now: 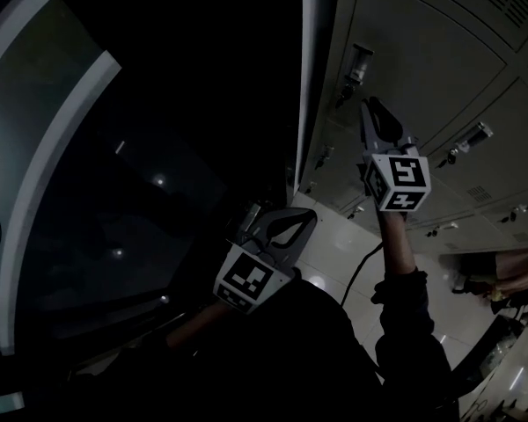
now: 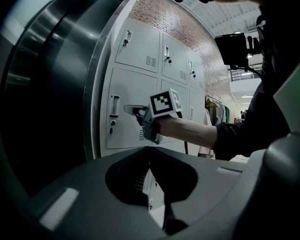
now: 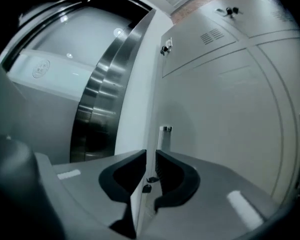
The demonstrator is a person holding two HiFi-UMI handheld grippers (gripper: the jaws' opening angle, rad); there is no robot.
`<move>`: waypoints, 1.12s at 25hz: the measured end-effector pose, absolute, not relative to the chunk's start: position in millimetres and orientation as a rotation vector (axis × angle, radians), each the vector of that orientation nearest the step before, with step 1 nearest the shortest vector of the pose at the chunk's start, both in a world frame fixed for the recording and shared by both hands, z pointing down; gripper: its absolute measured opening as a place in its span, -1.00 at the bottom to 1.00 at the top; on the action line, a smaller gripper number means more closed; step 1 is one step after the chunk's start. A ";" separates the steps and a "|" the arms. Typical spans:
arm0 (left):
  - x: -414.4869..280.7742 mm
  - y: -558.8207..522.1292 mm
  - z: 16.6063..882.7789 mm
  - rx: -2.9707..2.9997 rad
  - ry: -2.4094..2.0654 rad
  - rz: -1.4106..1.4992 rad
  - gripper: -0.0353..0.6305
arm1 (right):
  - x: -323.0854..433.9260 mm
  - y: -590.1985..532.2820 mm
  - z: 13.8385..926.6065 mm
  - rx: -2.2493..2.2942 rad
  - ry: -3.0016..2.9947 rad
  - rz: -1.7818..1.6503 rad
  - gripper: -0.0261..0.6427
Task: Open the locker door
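The grey locker door (image 2: 132,84) stands shut, with an upright handle (image 2: 115,105) and a lock (image 2: 111,122) near its left edge. My right gripper (image 2: 126,107) is level with that handle, just to its right and apart from it. In the right gripper view, the right gripper (image 3: 149,151) stands open by a narrow slit with nothing in it, the handle (image 3: 165,130) just beyond its tips. From the head view, the right gripper (image 1: 367,105) points up at the door (image 1: 422,60). My left gripper (image 1: 310,214) hangs lower and away from the lockers; its jaws (image 2: 150,149) meet on nothing.
A curved steel wall (image 2: 50,59) runs along the left of the locker bank. More lockers (image 2: 175,59) continue to the right under a brick wall (image 2: 165,14). Clothes (image 2: 217,111) hang farther off. A cable (image 1: 356,271) trails from my right gripper.
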State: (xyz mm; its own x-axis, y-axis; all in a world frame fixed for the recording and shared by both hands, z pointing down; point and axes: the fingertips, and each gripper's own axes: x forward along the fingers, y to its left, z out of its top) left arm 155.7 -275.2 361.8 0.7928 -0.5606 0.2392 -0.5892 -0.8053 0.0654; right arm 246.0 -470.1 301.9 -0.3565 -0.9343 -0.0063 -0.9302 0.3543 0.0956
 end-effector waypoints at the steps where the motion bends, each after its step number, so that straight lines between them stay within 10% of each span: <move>1: 150.8 -278.5 362.7 2.835 -0.928 0.315 -0.86 | 241.7 -485.1 299.8 1.755 -2.530 -0.129 -0.78; 16: 93.4 -306.4 370.1 2.791 -0.955 0.290 -0.86 | 231.0 -572.0 312.2 1.999 -2.290 -0.074 -0.85; 28: 98.8 -288.6 365.3 2.849 -0.828 0.260 -0.86 | 204.0 -437.7 306.6 1.850 -2.529 -0.096 -0.82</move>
State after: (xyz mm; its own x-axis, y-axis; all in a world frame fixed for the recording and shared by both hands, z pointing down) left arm 98.8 -288.6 365.3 0.8314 -0.5140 0.2111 -0.5424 -0.8333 0.1072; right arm 204.0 -437.7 306.6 -0.3035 -0.9523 -0.0306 -0.9519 0.3016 0.0538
